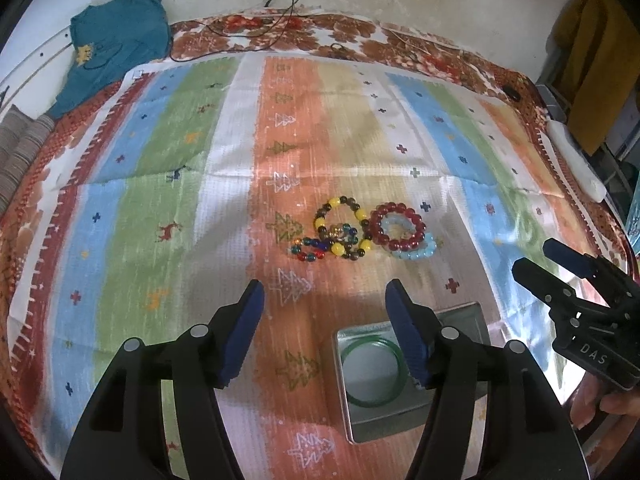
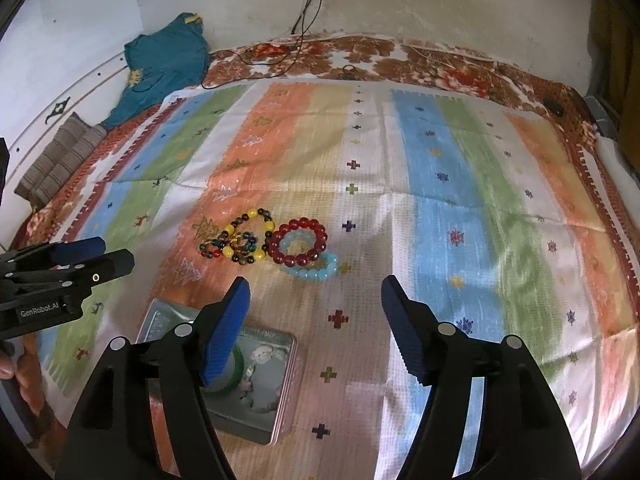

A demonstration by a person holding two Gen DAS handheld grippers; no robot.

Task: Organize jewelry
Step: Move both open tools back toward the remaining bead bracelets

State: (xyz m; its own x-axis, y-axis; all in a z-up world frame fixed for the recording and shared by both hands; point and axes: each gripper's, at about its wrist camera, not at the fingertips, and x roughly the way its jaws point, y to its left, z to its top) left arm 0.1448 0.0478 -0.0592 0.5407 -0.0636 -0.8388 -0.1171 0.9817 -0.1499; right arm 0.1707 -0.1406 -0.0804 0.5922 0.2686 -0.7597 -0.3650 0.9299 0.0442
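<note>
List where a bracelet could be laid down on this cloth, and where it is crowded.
Free: the blue and green stripes right of the red bracelet, and the stripes left of the bead pile. Crowded: the pile itself, bracelets overlapping, and the strip between it and the tin, where both open grippers hover.

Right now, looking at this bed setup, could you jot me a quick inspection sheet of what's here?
Surface: striped cloth spread over a floral blanket.
Job's things: red bead bracelet overlapping a light blue bead bracelet; yellow-and-dark bead bracelet tangled with a multicolour bead strand; open metal tin holding a green bangle.
Clutter: teal garment, striped folded fabric.
Grippers: left claw open, empty; right claw open, empty; both short of the beads.
Cables: thin black wires hang down the wall onto the blanket.
Surroundings: stained white wall; yellow cloth hanging at right.
</note>
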